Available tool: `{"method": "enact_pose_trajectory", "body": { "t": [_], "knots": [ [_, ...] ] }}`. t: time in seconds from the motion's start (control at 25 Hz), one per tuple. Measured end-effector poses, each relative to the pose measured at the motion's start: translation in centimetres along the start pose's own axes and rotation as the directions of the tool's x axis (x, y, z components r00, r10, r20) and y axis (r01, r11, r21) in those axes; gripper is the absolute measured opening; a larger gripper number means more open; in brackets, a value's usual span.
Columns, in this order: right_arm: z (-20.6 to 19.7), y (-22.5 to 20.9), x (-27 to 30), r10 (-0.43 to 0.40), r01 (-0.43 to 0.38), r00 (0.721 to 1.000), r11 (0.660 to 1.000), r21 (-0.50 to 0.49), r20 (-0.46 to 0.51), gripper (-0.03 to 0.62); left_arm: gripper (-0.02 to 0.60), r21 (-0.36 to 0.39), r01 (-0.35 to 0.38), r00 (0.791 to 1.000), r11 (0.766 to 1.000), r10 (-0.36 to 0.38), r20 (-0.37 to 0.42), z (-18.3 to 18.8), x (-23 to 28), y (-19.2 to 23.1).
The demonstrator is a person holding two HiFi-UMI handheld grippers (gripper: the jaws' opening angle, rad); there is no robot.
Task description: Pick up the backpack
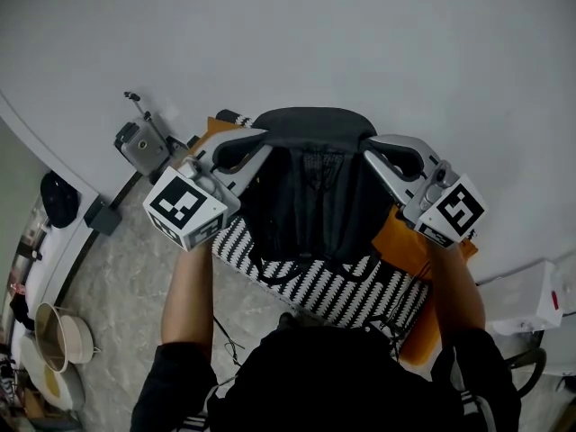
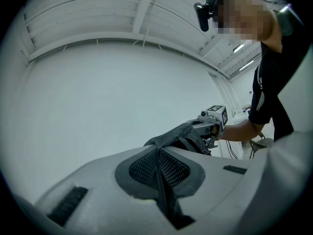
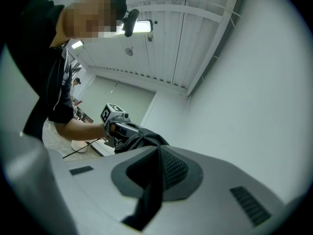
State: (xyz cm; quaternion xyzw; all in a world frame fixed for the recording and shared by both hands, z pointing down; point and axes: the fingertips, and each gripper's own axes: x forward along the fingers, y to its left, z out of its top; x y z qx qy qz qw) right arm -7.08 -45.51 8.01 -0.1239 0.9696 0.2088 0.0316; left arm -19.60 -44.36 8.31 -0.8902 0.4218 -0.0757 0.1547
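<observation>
The black backpack (image 1: 310,196) hangs stretched between my two grippers, in front of the white table (image 1: 360,43). My left gripper (image 1: 259,142) is shut on its upper left edge, and my right gripper (image 1: 369,148) is shut on its upper right edge. In the left gripper view, black mesh fabric (image 2: 181,133) is pinched in my left gripper (image 2: 160,155) and runs across to the right gripper (image 2: 212,121). In the right gripper view, dark fabric (image 3: 146,199) is clamped in my right gripper (image 3: 157,155), with the backpack (image 3: 142,138) bunched toward the left gripper (image 3: 115,119).
A black-and-white striped bag (image 1: 351,300) and an orange item (image 1: 405,241) lie below the backpack, near the person's body. A clamped device (image 1: 139,147) sits on the table's left edge. Bowls (image 1: 58,336) stand on the floor at left, and a white box (image 1: 526,300) at right.
</observation>
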Motion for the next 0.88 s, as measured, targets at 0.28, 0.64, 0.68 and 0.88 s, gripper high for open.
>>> {"method": "enact_pose_trajectory", "body": {
  "t": [0.28, 0.64, 0.68, 0.88],
  "knots": [
    [0.5, 0.1, 0.2, 0.010, -0.010, 1.000, 1.000, -0.004, -0.004, 0.034, 0.029, -0.013, -0.005, 1.000, 1.000, 0.005, -0.002, 0.4, -0.4, 0.0],
    [-2.7, -1.1, 0.3, 0.026, -0.026, 1.000, 1.000, 0.008, 0.001, 0.034, 0.029, -0.032, -0.012, 1.000, 0.999, 0.012, -0.015, -2.3, 1.4, 0.2],
    [-2.9, -1.2, 0.4, 0.027, -0.027, 1.000, 1.000, 0.010, 0.001, 0.034, 0.029, -0.035, -0.015, 1.000, 0.999, 0.015, -0.016, -2.5, 1.5, 0.3],
    [-3.7, -1.4, 0.2, 0.035, -0.035, 0.999, 0.999, 0.012, 0.003, 0.034, 0.029, -0.031, -0.025, 0.999, 0.999, 0.024, -0.023, -3.2, 2.0, 0.3]
  ]
}}
